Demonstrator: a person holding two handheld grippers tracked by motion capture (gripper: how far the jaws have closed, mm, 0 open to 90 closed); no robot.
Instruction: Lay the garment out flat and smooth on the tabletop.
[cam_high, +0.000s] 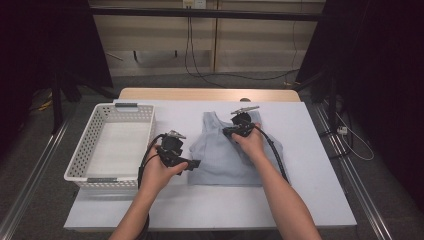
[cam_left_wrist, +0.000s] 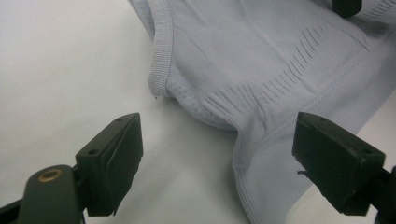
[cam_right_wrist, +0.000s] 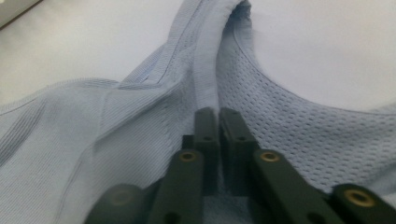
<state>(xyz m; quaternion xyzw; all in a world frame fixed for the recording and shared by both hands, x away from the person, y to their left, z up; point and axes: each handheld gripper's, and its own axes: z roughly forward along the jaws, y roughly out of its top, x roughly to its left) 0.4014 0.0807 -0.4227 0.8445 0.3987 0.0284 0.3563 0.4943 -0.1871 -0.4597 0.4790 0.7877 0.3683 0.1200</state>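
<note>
- White surface carries a pale blue tank top.
- Right hand-held gripper clamped on its strap edge.
- Left hand-held gripper, jaws apart, faces the hem corner just ahead.

pale blue ribbed top, white basket

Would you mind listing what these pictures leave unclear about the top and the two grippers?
- Right gripper view: fabric between the shut jaws, hidden by the jaws.
- High view: right part of the light blue top, covered by the forearm.
- Left gripper view: top's hem, cut off at the edge.
</note>
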